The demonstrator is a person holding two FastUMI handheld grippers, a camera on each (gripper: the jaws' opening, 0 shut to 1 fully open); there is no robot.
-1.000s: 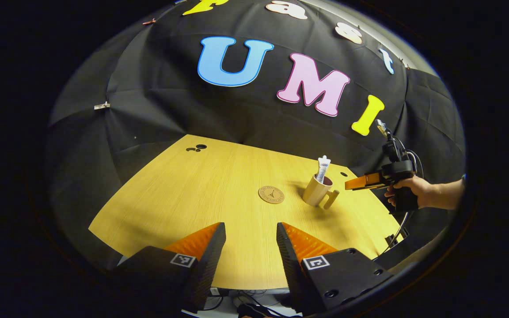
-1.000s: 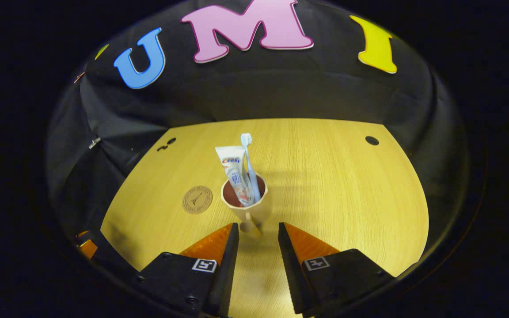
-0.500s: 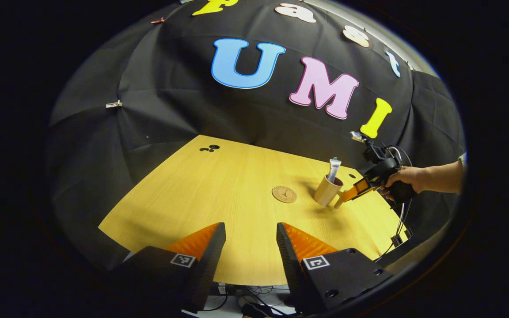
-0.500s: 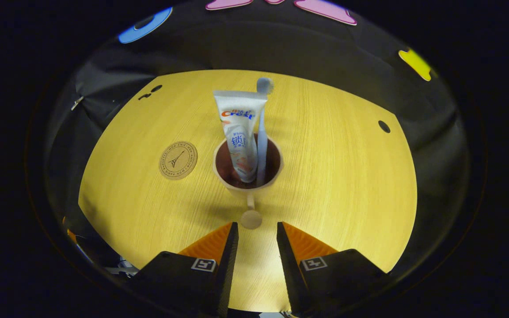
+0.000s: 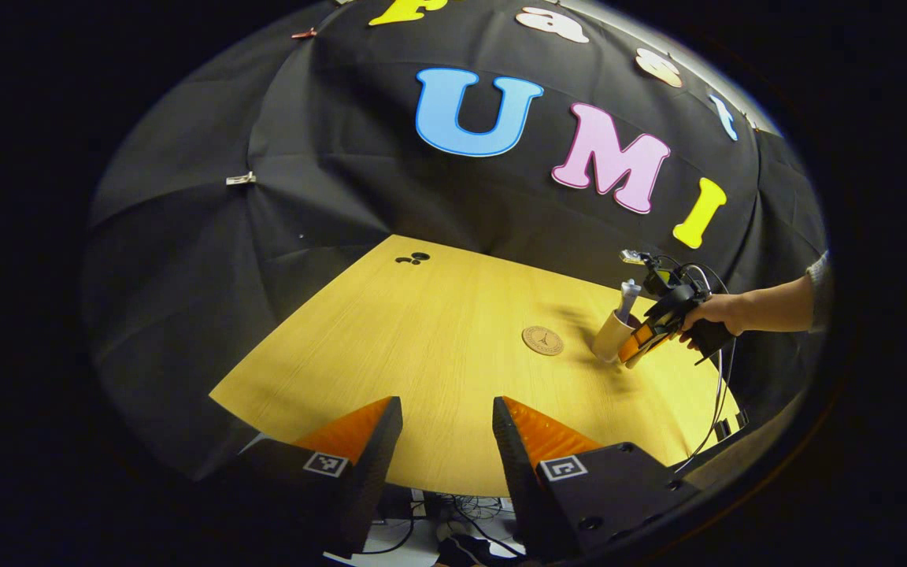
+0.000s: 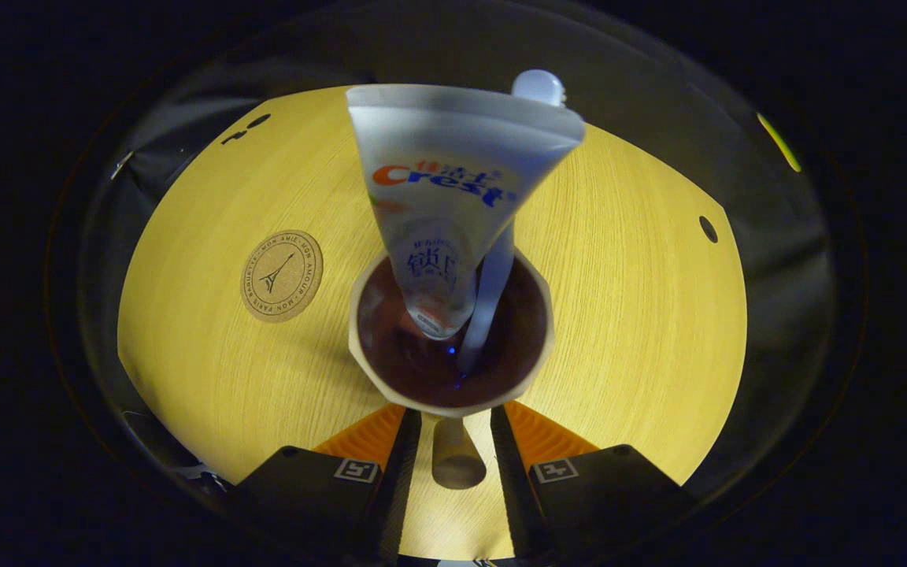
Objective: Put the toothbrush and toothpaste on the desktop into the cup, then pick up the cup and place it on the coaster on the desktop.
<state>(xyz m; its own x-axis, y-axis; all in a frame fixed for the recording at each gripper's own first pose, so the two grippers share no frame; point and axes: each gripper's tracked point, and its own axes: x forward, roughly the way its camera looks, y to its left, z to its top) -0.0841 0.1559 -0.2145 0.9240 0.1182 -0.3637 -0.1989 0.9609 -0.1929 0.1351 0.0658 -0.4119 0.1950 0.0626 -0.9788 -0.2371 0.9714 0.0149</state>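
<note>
Your right gripper (image 6: 450, 441) has closed in: fingers now straddle cup (image 6: 450, 346) handle (image 6: 456, 458), not yet clenched; toothpaste (image 6: 453, 197), toothbrush (image 6: 493, 291) inside; left gripper (image 5: 444, 441) released, idle near; coaster (image 6: 281, 276) left

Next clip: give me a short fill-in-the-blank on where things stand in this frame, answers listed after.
1. The toothpaste and toothbrush stand inside the ____.
2. The cup's handle lies between the fingers of the ____ gripper.
3. The coaster has ____ on it.
4. The left gripper holds ____.

Answers: cup; right; nothing; nothing
</note>
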